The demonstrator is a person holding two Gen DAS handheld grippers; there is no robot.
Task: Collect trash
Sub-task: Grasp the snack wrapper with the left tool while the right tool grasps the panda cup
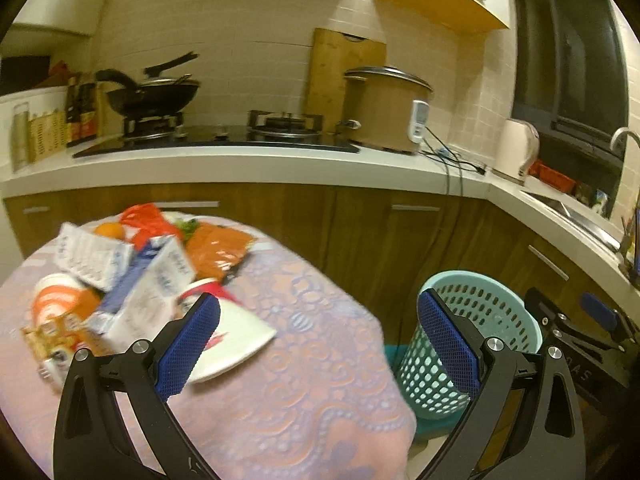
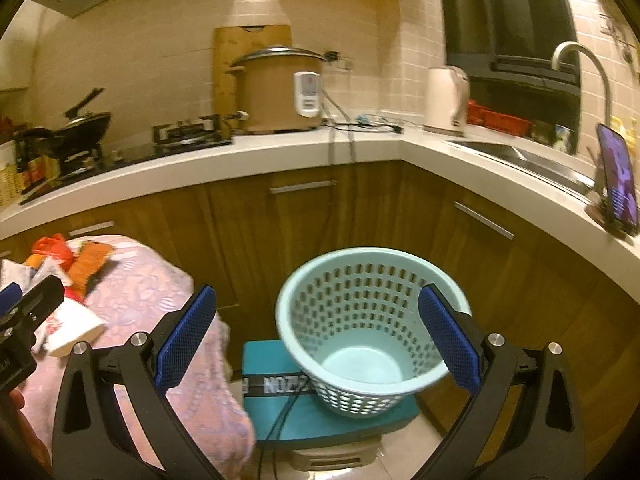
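Observation:
A pile of trash lies on the pink lace-covered table (image 1: 312,360): a white paper cup (image 1: 236,336) on its side, milk cartons (image 1: 148,288), orange wrappers (image 1: 218,250) and a snack packet (image 1: 52,336). A light-blue perforated basket (image 2: 360,320) stands empty on a teal stool (image 2: 320,420) right of the table; it also shows in the left wrist view (image 1: 472,320). My left gripper (image 1: 320,344) is open and empty above the table edge, its left finger near the cup. My right gripper (image 2: 320,344) is open and empty in front of the basket.
A white counter (image 1: 280,164) with wooden cabinets runs behind and to the right. It holds a hob with a wok (image 1: 152,96), a rice cooker (image 2: 280,92), a kettle (image 2: 446,98), a sink (image 2: 520,156) and a phone on a stand (image 2: 618,184).

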